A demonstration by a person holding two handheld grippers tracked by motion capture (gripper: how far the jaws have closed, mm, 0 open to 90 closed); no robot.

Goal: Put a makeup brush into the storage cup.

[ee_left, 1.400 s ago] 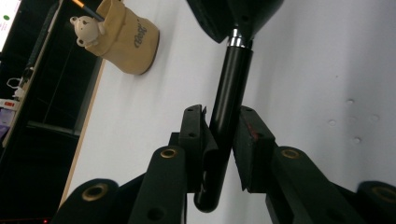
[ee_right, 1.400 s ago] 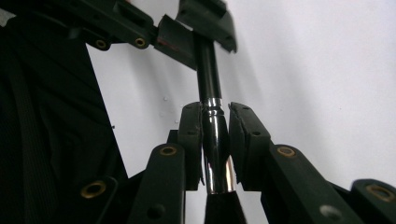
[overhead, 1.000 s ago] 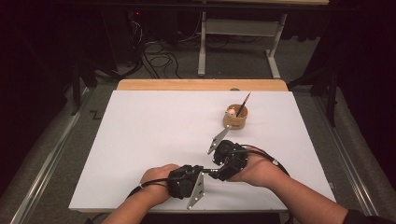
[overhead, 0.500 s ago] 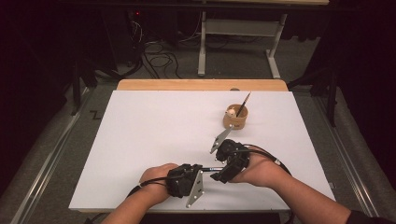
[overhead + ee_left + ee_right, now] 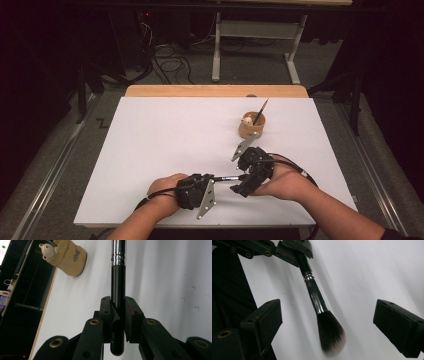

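While the left gripper [image 5: 212, 186] pinches the black handle of the makeup brush [image 5: 315, 296], the right gripper [image 5: 245, 186] has let go: its jaws have just been opening and now stand spread wide, with the bristles between them but neither pad touching. A second ago, in the high view, the right gripper sat closed around the brush's far end; now the tuft hangs free in the right gripper view, a little blurred, well clear of the pad [image 5: 264, 317] on either side.

So this looks like a handover just completed, and the brush now rides on the left gripper alone. In the left gripper view the handle [image 5: 117, 302] runs straight out between the tight jaws, silver collar beyond them, its butt end poking back past the pads.

Where's everything? Low over the near edge of the white table [image 5: 150, 140], the brush bridges the gap between the two hands, bristles toward the right one. Farther back to the right stands the tan cup [image 5: 251, 127], a little bear on its rim and another brush leaning inside, well apart from both grippers.
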